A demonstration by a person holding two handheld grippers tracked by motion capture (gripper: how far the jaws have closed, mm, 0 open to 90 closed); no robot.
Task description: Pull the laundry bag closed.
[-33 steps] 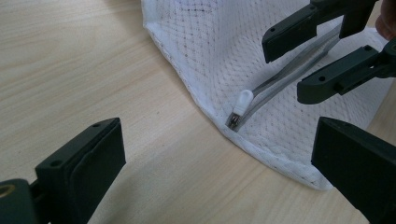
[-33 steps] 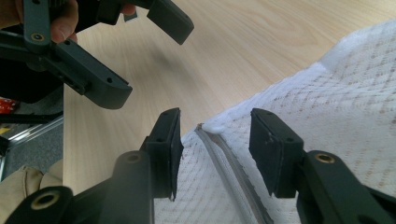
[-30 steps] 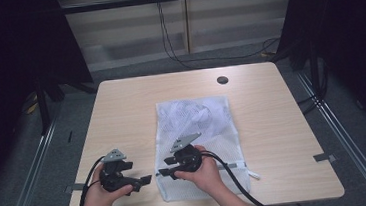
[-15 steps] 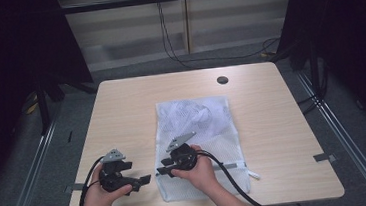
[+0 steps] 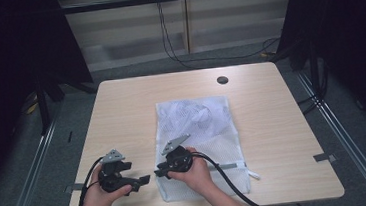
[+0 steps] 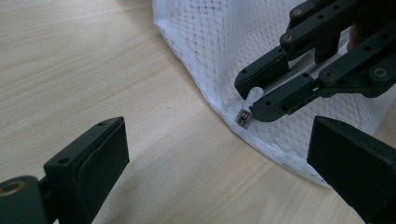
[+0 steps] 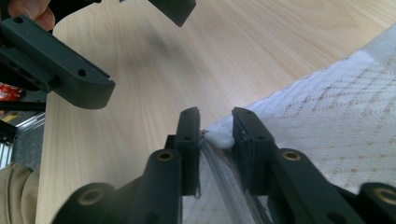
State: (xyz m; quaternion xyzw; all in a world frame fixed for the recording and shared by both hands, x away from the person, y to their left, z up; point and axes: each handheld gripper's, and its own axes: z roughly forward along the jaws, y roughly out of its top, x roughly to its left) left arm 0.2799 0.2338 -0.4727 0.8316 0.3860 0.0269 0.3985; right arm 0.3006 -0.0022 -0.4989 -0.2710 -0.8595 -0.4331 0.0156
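While the left gripper (image 5: 145, 178) waited with jaws apart at lower left, the right gripper's (image 7: 214, 126) jaws had just been closing around the mesh bag's (image 5: 208, 126) white zipper pull (image 7: 220, 139).

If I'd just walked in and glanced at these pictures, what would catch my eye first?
Probably the white mesh bag lying flat in the middle of the wooden table. At its near left corner, the right gripper has just been closing its black jaws around the small white zipper pull, while the left gripper waits open beside it.
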